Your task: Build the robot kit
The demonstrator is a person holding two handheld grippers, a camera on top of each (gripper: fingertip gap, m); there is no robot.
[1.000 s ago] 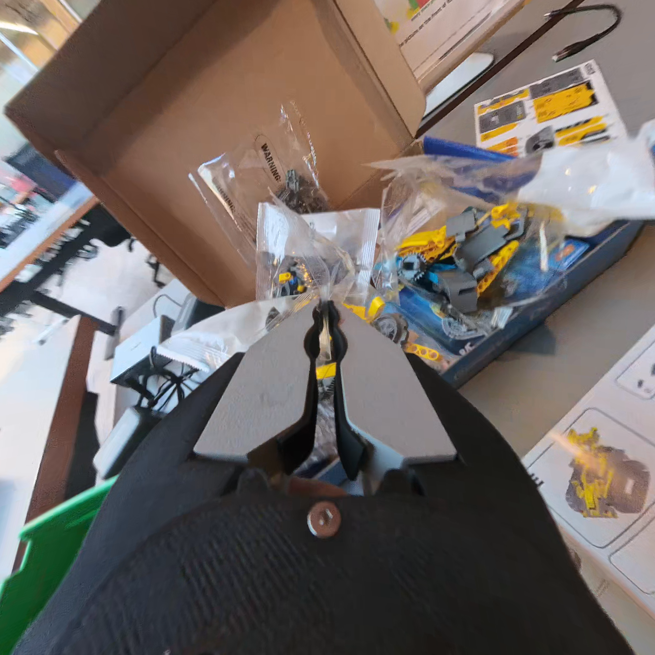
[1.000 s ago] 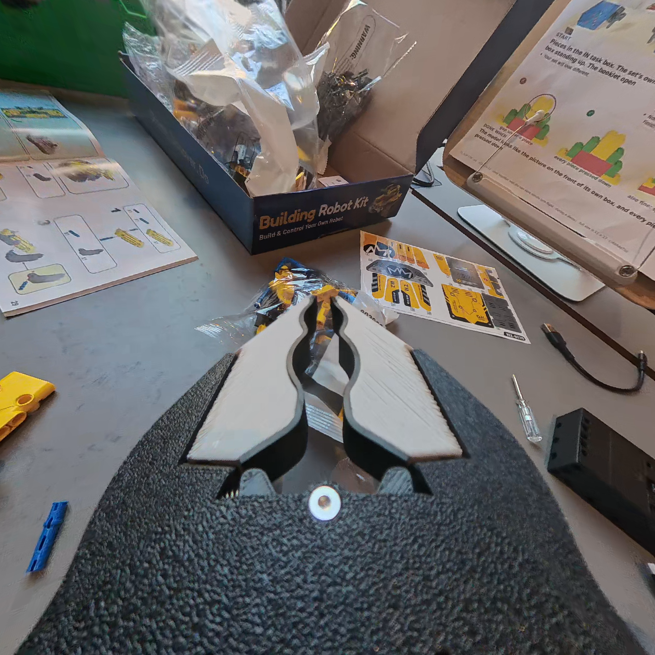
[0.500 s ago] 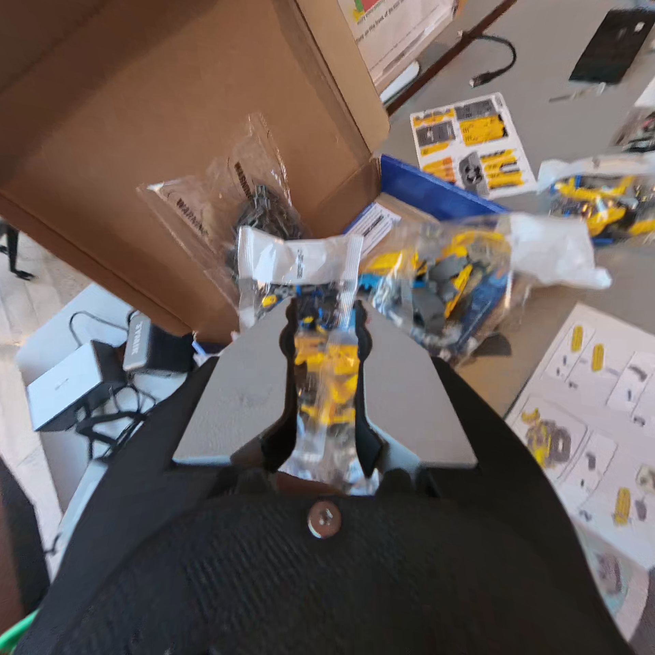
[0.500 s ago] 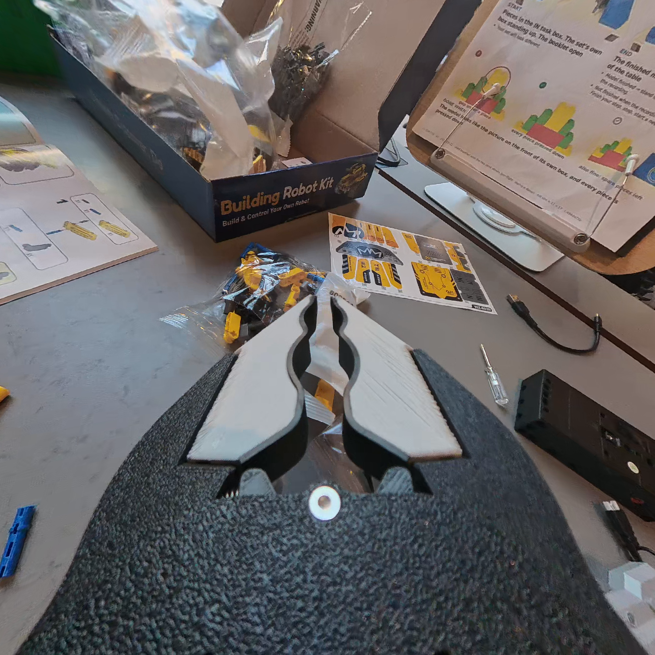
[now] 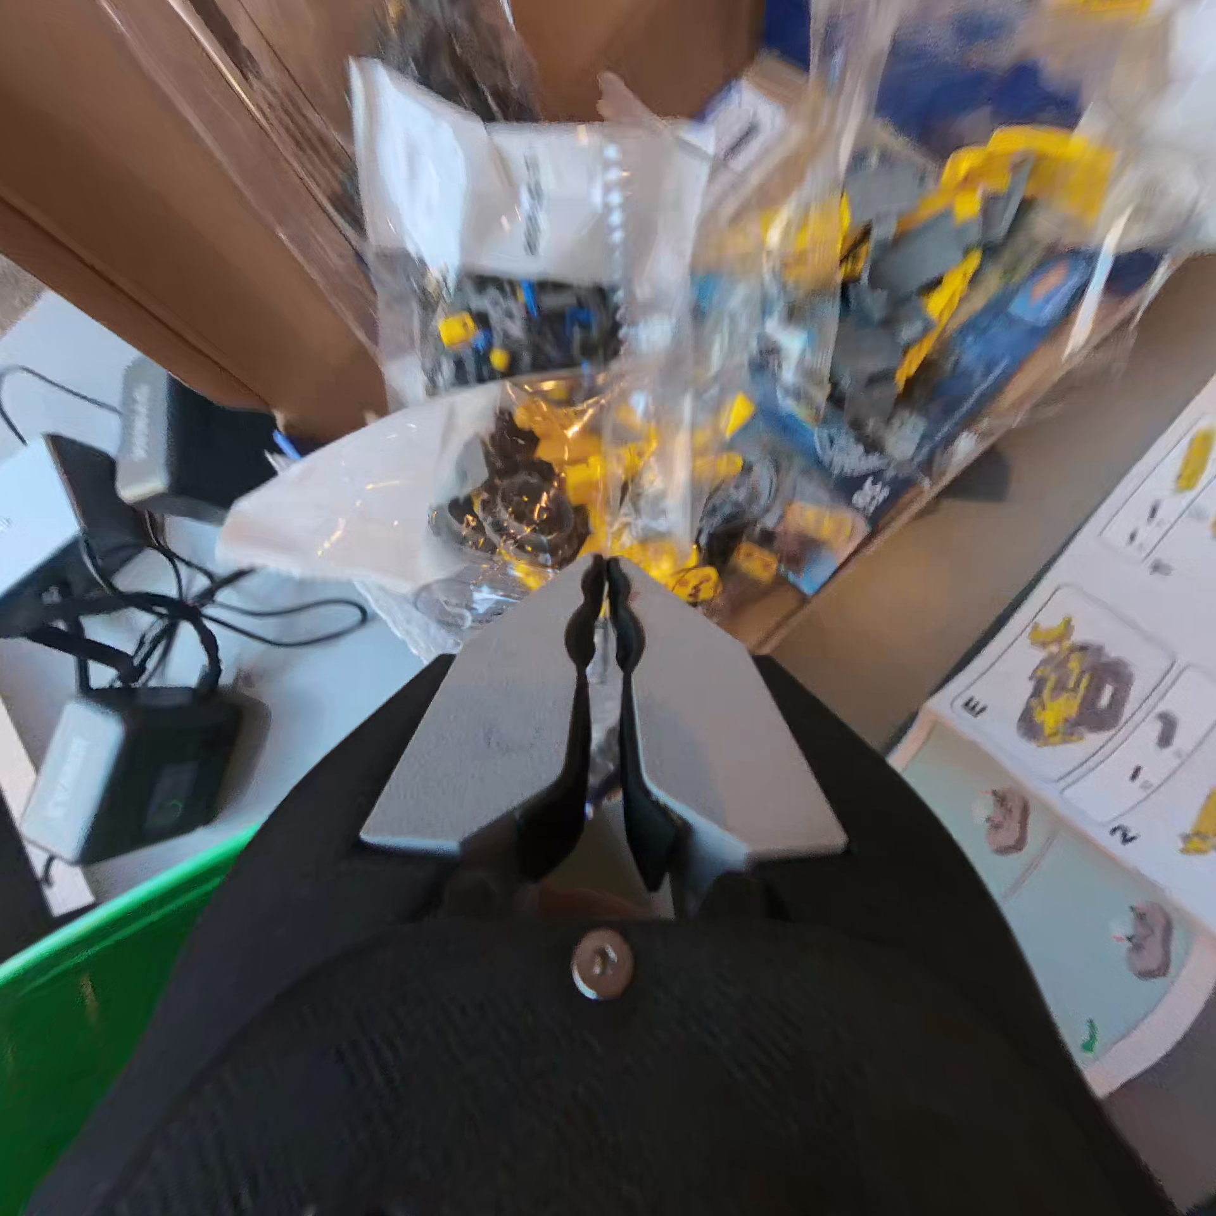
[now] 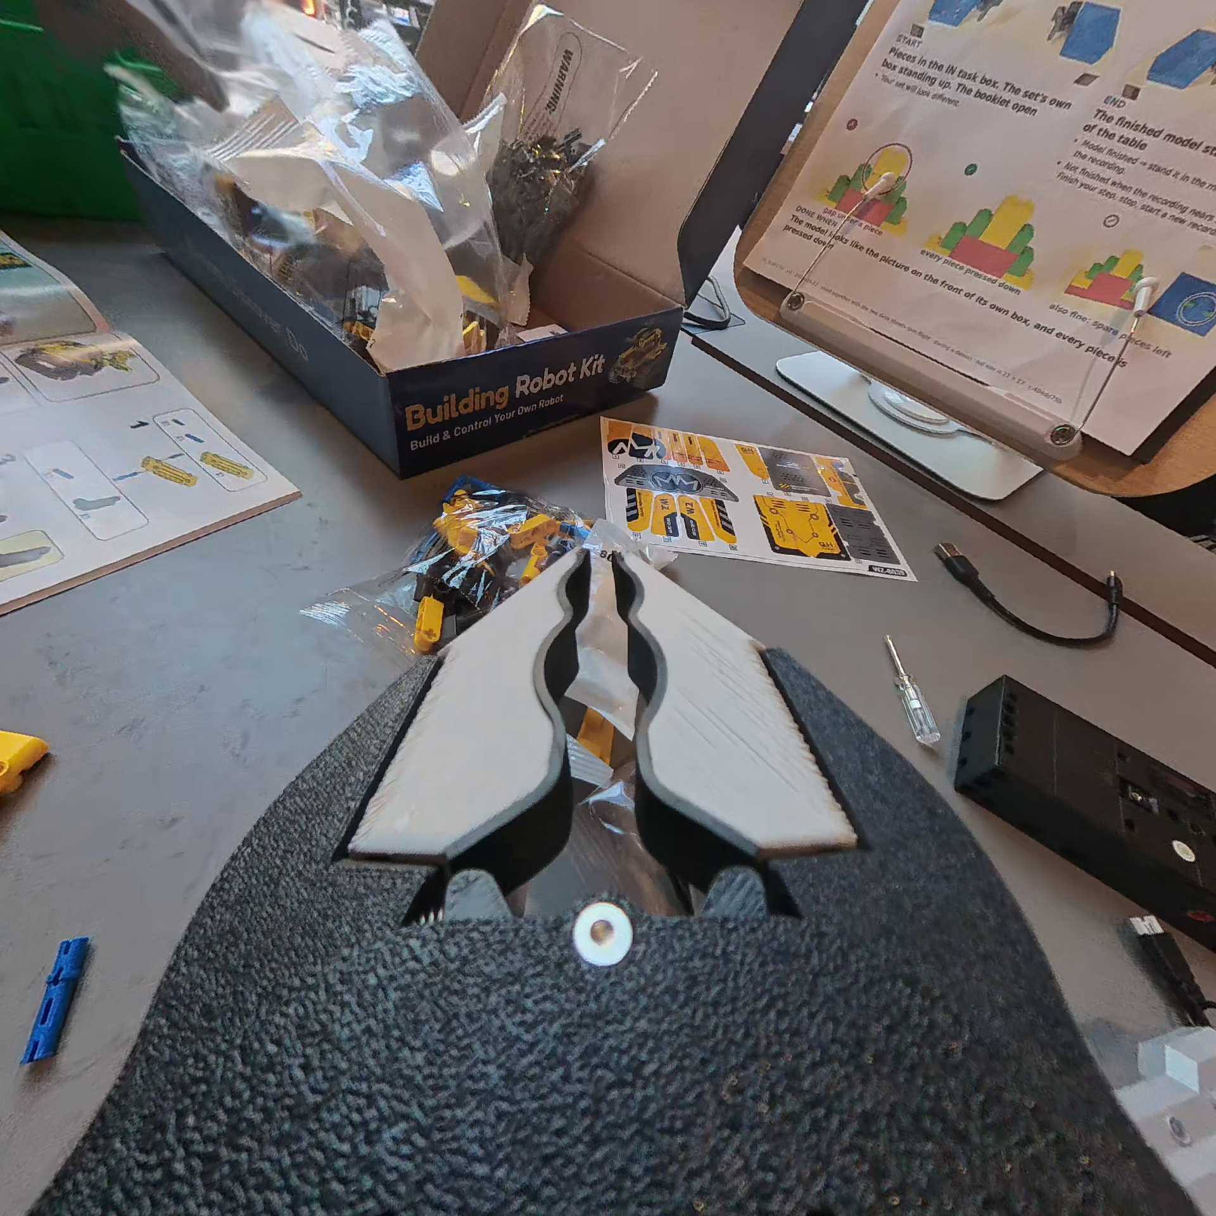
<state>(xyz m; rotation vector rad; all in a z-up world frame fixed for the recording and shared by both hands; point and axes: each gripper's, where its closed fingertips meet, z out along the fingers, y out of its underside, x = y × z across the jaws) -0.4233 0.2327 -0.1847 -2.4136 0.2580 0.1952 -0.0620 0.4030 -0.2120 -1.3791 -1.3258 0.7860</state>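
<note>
We've got the left claw [image 5: 606,564] pinched tight on a clear bag of yellow and black parts [image 5: 539,487], with the blue kit box [image 5: 1026,309] just ahead. The right claw [image 6: 599,559] is nearly closed around the white end of another parts bag [image 6: 474,559] lying on the desk [image 6: 197,691], sticker sheet [image 6: 743,500] just beyond to the right.
</note>
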